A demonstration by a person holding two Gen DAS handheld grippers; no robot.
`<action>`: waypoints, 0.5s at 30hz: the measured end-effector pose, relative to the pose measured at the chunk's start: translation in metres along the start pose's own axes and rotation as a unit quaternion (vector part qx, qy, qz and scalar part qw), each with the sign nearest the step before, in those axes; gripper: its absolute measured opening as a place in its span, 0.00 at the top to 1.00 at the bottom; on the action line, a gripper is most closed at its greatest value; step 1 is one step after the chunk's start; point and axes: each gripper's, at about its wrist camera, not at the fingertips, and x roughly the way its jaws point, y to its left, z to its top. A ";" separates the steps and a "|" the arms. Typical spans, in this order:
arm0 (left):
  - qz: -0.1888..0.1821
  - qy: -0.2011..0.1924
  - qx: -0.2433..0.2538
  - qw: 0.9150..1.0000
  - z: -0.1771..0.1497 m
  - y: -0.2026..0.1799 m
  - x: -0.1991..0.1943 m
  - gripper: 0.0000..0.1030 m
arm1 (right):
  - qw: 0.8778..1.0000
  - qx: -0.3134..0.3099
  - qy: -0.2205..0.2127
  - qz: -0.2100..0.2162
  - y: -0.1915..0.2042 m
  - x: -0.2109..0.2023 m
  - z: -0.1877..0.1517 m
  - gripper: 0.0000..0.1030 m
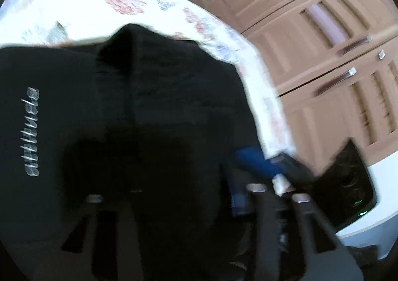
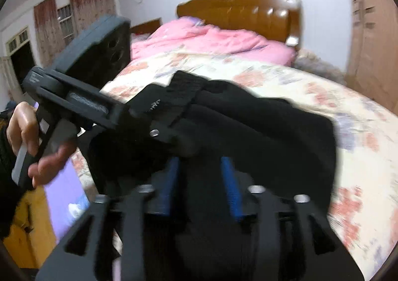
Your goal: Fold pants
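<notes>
Jaws first: on the R gripper (image 2: 201, 186) mine stand spread wide, blue pads (image 2: 230, 191) apart w/ black cloth lying btwn them but not squeezed, so that side is carrying nothing. L gripper (image 2: 184, 93) is harder: its tips are buried in the pants (image 2: 261, 127), black on black and blurred, and in its own wrist view the fingers vanish against the fabric, so I can't tell if those jaws pinch or just rest there. The cloth does hump up toward the tips, so my guess is a grip on an edge, prob. the ribbed waistband end. Pants sit on the bed (image 2: 335, 97), bunched in a thick pile on the floral sheet near the corner closest to me, silver lettering (image 1: 32, 132) face up, wardrobe (image 1: 311, 45) just past the bed edge. Why this layout: the sheet gives a flat, soft place to fold on, and the pink quilt (image 2: 211, 40) is pushed up by the headboard, well apart, so it won't snag. My left hand (image 2: 29, 137) wraps the trigger handle and angles that tool down into the pile, which suits lifting one layer over. R side waits wide beside it, ready to take the opposite edge. Fold looks only partly done, imo; pile is lumpy, not squared.
</notes>
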 end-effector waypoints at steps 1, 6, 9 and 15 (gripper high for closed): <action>0.007 -0.003 0.007 1.000 -0.002 0.000 -0.002 0.69 | 1.000 0.006 -0.018 -0.010 -0.003 -0.015 -0.009 0.04; 0.055 -0.052 0.055 0.996 -0.004 -0.044 -0.020 0.78 | 0.994 0.034 -0.055 -0.091 -0.026 -0.091 -0.075 0.04; 0.027 -0.088 0.075 0.993 0.000 -0.080 -0.039 0.78 | 0.994 0.056 -0.022 -0.092 -0.031 -0.102 -0.116 0.04; 0.001 -0.090 0.105 0.990 0.018 -0.147 -0.050 0.78 | 0.994 0.044 -0.018 -0.100 -0.004 -0.079 -0.122 0.04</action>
